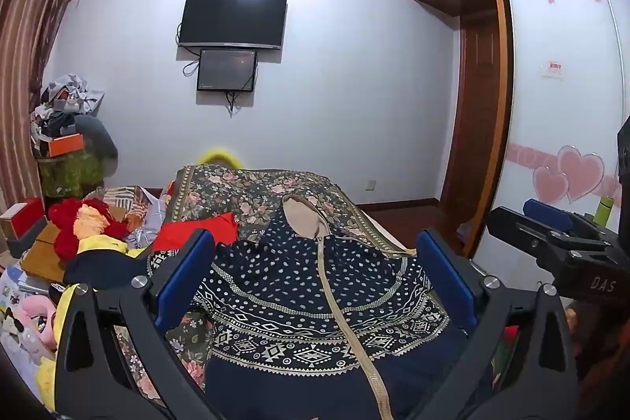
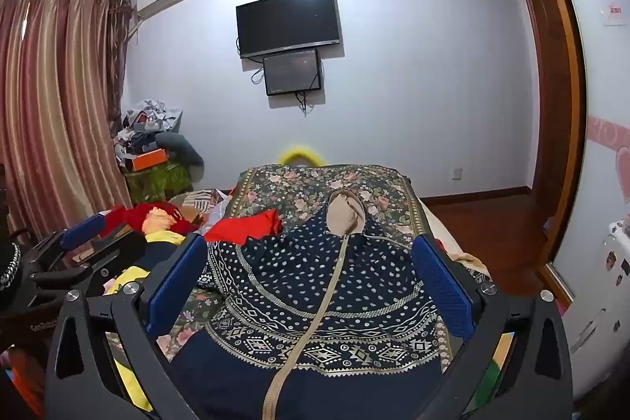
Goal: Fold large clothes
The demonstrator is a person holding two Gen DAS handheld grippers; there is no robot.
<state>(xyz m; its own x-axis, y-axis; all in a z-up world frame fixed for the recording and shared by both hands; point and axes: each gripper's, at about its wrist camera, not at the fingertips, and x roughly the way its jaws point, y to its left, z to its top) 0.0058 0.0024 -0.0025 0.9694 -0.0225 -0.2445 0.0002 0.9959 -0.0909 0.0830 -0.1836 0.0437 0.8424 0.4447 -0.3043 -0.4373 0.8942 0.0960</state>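
Left wrist view: the left gripper (image 1: 315,270) hangs spread wide and empty above the navy patterned garment (image 1: 315,302), which lies flat on the floral bedspread (image 1: 252,191). Beside it, the red cloth (image 1: 197,231) and the toy pile (image 1: 86,227) crowd that edge; a careless pinch might snag them. The right gripper (image 2: 311,278) is likewise agape, holding nothing. The loose beige trim (image 2: 315,306) could bunch.

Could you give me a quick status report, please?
Both hand-held grippers, left and right, open, empty. Navy patterned garment spread on floral bedspread, unfolded. Red cloth beside it.
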